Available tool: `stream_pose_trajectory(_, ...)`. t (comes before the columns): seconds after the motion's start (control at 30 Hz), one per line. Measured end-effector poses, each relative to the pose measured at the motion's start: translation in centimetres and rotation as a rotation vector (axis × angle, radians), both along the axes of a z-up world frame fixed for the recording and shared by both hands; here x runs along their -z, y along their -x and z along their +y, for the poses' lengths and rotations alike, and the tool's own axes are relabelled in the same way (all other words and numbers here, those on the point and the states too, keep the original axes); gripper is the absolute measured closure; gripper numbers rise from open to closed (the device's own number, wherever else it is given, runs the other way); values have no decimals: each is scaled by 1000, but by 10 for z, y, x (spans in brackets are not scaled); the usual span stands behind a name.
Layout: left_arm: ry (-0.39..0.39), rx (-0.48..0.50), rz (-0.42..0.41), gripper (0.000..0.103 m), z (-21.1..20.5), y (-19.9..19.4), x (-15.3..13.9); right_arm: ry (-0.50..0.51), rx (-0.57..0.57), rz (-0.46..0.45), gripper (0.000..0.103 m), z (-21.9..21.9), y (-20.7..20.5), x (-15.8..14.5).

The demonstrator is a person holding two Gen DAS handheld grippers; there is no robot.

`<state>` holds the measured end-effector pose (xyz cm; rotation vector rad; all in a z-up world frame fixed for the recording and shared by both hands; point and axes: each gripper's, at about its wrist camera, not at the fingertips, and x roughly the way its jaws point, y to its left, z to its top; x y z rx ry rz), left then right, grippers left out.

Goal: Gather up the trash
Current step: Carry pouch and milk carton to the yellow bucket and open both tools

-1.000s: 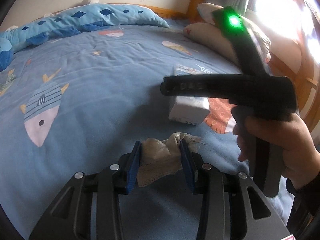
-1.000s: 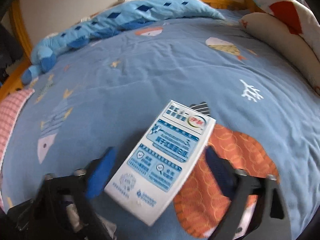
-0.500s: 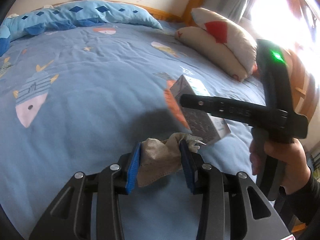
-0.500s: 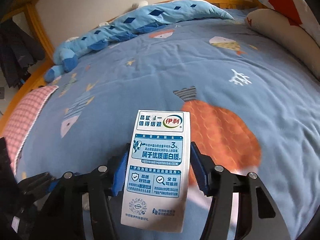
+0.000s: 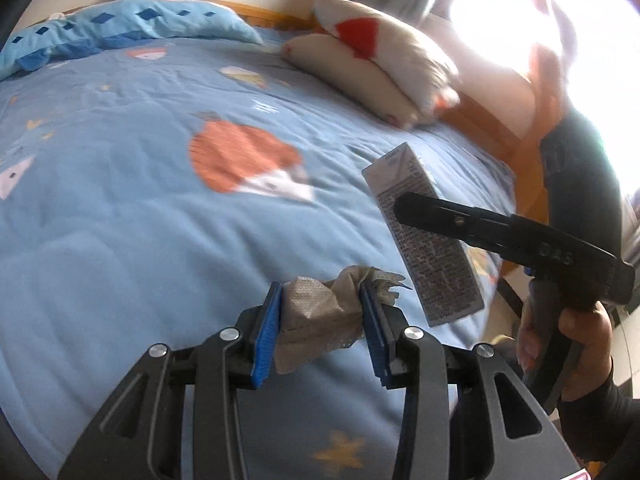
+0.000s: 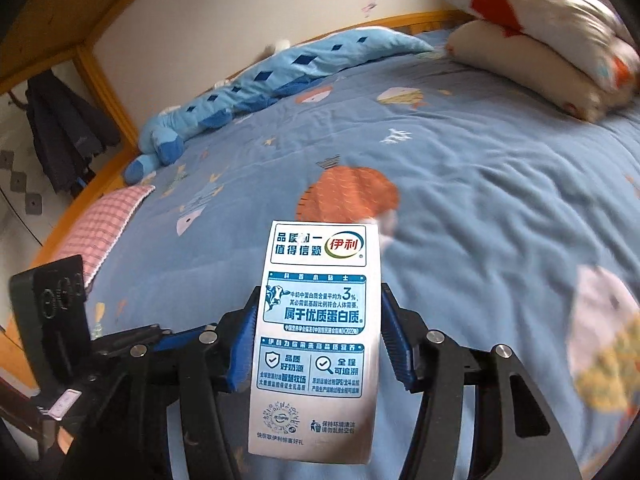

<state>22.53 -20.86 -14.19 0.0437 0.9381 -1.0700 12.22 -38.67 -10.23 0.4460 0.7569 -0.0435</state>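
Observation:
My left gripper (image 5: pixel 322 300) is shut on a crumpled beige tissue (image 5: pixel 320 316) and holds it above the blue bedspread (image 5: pixel 120 208). My right gripper (image 6: pixel 318 316) is shut on a white and blue milk carton (image 6: pixel 316 336), lifted clear of the bed. The carton (image 5: pixel 428 240) also shows in the left wrist view, to the right of the tissue, held by the right gripper (image 5: pixel 404 204), whose handle is in a hand. The left gripper's body (image 6: pixel 56 320) shows at the left edge of the right wrist view.
The bed carries a blue plush toy (image 6: pixel 248 92) along the far wall, two stacked cream pillows (image 5: pixel 380 64) at the right and a pink checked cloth (image 6: pixel 100 228) at the left. A wooden bed frame (image 6: pixel 104 92) rims it. Dark clothes (image 6: pixel 64 132) hang at far left.
The right gripper closed on the carton and lifted it off the bed, turning it upright. Both grippers have swung right and back from the bed. The tissue stays clamped in the left.

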Motion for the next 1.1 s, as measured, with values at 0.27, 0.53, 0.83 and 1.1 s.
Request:
stream_pose_trajectory(0.27,51,130,9,63,-38,70,-16,21,107,-84,49,-26,101,-32)
stream_pose_trajectory(0.53,83,294,24,63,-91,148,-28,50,275,-90,49,-63,216,-43)
stream_pose_trajectory(0.83,43,490,13,63,-144,236,-23,25,443,-79,49,-92,318,-34)
stream_pose_trajectory(1.1,-7,633,41,63,-180,312,-5,24,561,-33,49,-101,407,-15)
